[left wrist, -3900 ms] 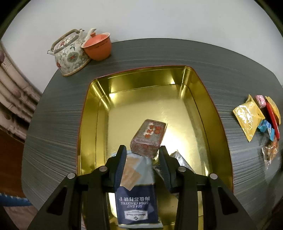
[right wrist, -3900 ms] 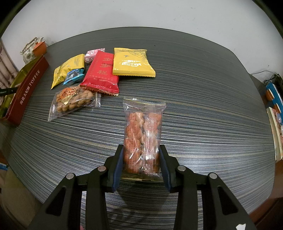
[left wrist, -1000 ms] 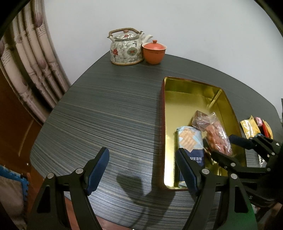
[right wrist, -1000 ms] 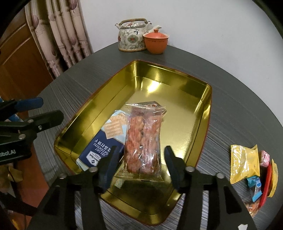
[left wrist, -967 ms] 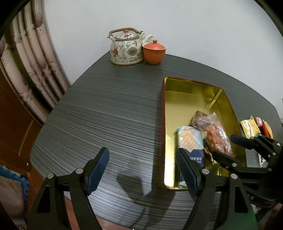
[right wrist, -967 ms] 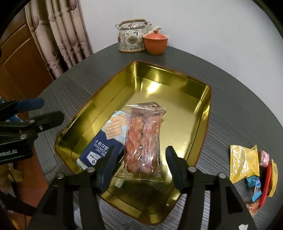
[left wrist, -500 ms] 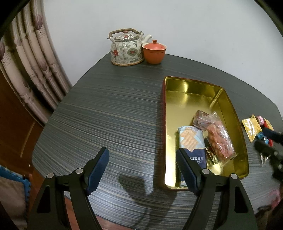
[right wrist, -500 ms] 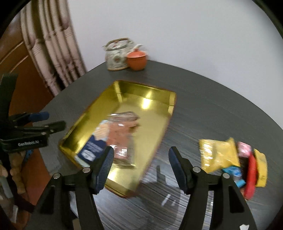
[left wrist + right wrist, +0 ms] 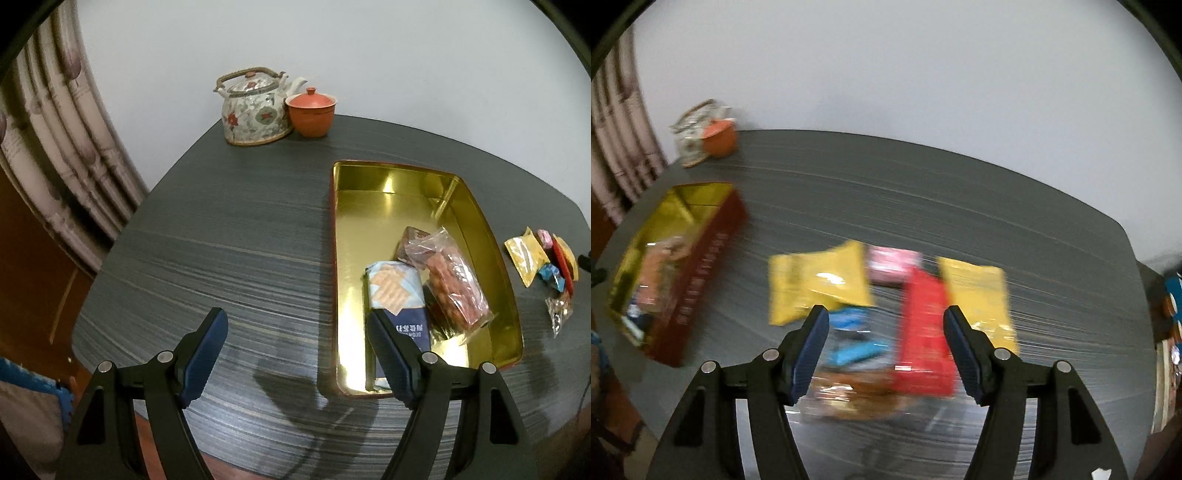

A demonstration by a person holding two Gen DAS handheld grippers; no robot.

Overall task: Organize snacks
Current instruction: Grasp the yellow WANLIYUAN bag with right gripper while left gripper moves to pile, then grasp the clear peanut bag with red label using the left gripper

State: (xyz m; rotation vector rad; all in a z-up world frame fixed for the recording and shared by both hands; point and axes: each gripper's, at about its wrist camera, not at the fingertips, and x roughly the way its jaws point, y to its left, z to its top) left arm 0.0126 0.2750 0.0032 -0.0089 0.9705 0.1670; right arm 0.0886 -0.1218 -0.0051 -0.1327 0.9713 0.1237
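The gold tin (image 9: 334,258) holds a blue cracker pack (image 9: 397,295), a clear bag of fried twists (image 9: 454,284) and a small brown box (image 9: 408,240). My left gripper (image 9: 295,347) hangs open and empty over bare table left of the tin. In the blurred right wrist view my right gripper (image 9: 884,343) hovers above the loose snacks, its jaws opening with nothing held. Below it lie a yellow packet (image 9: 816,280), a pink one (image 9: 892,266), a red one (image 9: 923,332), another yellow one (image 9: 979,295), a blue one (image 9: 853,339) and a clear bag of brown snacks (image 9: 849,395).
A flowered teapot (image 9: 255,107) and an orange lidded cup (image 9: 312,114) stand at the table's far edge by the wall. A curtain (image 9: 55,147) hangs at the left. The tin (image 9: 701,266) lies left of the snack pile. The table's near edge runs just under both grippers.
My right gripper has left the twist bag lying in the tin and swung right to above the snack pile, its jaws wider. My left gripper has stayed put.
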